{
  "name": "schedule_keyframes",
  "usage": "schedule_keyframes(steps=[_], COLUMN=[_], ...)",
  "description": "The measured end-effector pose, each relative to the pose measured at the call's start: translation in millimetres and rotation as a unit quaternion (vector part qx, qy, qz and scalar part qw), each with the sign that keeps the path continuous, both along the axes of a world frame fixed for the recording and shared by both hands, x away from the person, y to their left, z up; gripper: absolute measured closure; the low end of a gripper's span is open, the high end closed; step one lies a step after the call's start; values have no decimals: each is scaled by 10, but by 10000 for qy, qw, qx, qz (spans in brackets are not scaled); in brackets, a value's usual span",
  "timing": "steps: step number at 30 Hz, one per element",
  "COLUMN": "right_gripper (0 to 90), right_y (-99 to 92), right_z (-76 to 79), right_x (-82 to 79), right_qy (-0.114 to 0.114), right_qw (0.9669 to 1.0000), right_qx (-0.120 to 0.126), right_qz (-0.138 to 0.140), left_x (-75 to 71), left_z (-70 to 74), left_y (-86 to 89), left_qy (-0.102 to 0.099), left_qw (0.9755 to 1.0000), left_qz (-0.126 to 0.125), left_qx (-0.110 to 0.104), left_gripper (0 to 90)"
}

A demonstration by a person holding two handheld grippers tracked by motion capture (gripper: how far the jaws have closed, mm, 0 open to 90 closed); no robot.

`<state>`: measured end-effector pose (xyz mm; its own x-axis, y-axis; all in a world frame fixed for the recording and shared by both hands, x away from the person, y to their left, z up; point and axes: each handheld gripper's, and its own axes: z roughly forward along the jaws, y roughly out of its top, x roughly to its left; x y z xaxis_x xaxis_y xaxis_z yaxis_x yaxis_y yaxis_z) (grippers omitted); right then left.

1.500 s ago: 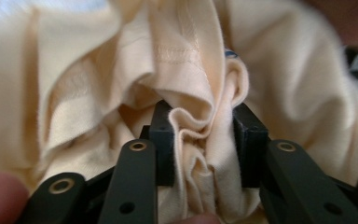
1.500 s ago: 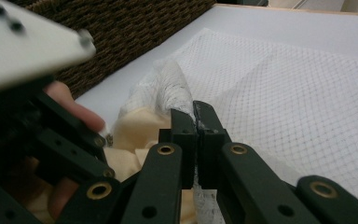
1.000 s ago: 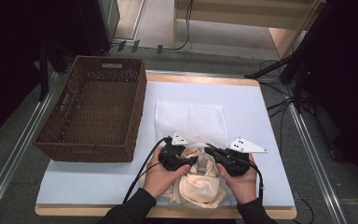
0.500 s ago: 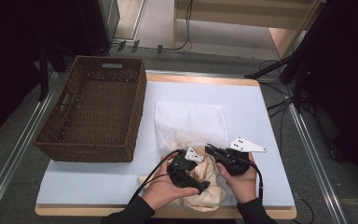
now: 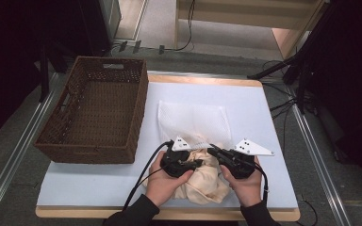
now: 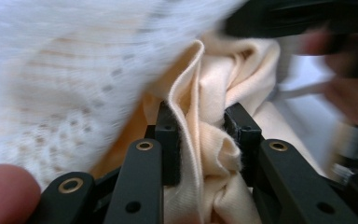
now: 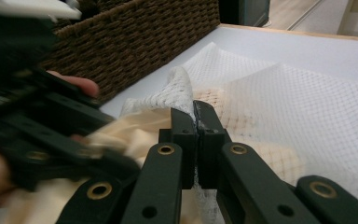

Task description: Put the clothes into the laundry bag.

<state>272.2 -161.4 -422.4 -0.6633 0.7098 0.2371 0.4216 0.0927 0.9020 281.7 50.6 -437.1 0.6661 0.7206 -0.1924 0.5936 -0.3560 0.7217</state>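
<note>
A cream garment (image 5: 207, 181) lies bunched at the near edge of the table, partly inside the mouth of a white mesh bag (image 5: 193, 120). My left gripper (image 5: 199, 163) points right into the bundle. In the left gripper view its jaws (image 6: 200, 121) have just been closing and now pinch a fold of the cream cloth (image 6: 214, 93), with the mesh (image 6: 74, 70) beside it. My right gripper (image 5: 212, 151) points left toward it. Its jaws (image 7: 196, 112) are shut on the raised rim of the mesh bag (image 7: 284, 102), just above the cream cloth (image 7: 121, 133).
A dark wicker basket (image 5: 96, 108) stands on the left of the pale table (image 5: 99, 183), its wall close to the left hand (image 7: 74, 84). Cables trail from both grippers toward the table's near edge. Beyond the table lies grey floor with rails.
The left gripper dipped toward me onto the cream cloth, then came back a little toward the bag's mouth with cloth in it. The right gripper stayed put on the mesh rim.
</note>
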Motion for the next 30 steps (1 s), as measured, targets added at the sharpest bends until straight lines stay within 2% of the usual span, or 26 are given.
schedule_keyframes(steps=[1,2,3,4,8,12,13,16,18,19,21,22,23,24,25,26,27,29,30], right_gripper=[891,891,891,891,891,891,890,890,890,890,890,890,890,890,890,890,890,890,890], right_y=[10,16,25,29,10,-32,-38,-36,-16,-3,26,41,54,64,71,74,74,71,68], right_z=[1,-4,-11,-21,-78,-130,-135,-139,-147,-151,-159,-163,-166,-164,-163,-157,-148,-116,-98], right_x=[-5,-6,-10,-8,13,48,54,68,78,80,78,75,69,60,54,46,38,13,2], right_qy=[-5,-20,7,10,93,166,172,206,218,235,240,225,223,238,225,210,180,156,115], right_qw=[10000,10000,10000,9999,9999,9998,9998,9997,9997,9996,9996,9996,9996,9996,9996,9996,9997,9997,9998], right_qx=[-11,-31,-56,-85,-130,-126,-120,-119,-117,-132,-139,-159,-182,-167,-166,-165,-166,-142,-147], right_qz=[21,50,59,66,34,-56,-66,-83,-70,-63,-25,-3,20,49,54,75,78,82,65], left_x=[47,104,125,128,51,-58,-93,-188,-212,-212,-192,-185,-180,-185,-189,-190,-184,-140,-98], left_z=[-101,-206,-246,-224,-65,135,162,119,13,-49,-161,-191,-189,-165,-129,-89,-39,67,117], left_y=[-32,-42,-31,-22,57,239,269,250,152,93,-3,-33,-49,-60,-66,-66,-50,23,78], left_qy=[139,375,419,437,259,205,209,266,341,402,481,443,447,470,388,372,395,518,516], left_qw=[9997,9991,9991,9990,9993,9971,9965,9952,9938,9934,9935,9933,9927,9931,9935,9937,9942,9950,9954], left_qz=[51,1,37,64,-215,-489,-588,-871,-1055,-1066,-929,-908,-959,-962,-942,-940,-936,-828,-650], left_qx=[176,220,100,86,-185,-536,-556,-365,-10,143,448,556,572,468,506,487,344,-208,-484], left_gripper=[691,677,651,636,480,334,306,221,193,185,215,282,354,464,579,619,641,653,653])
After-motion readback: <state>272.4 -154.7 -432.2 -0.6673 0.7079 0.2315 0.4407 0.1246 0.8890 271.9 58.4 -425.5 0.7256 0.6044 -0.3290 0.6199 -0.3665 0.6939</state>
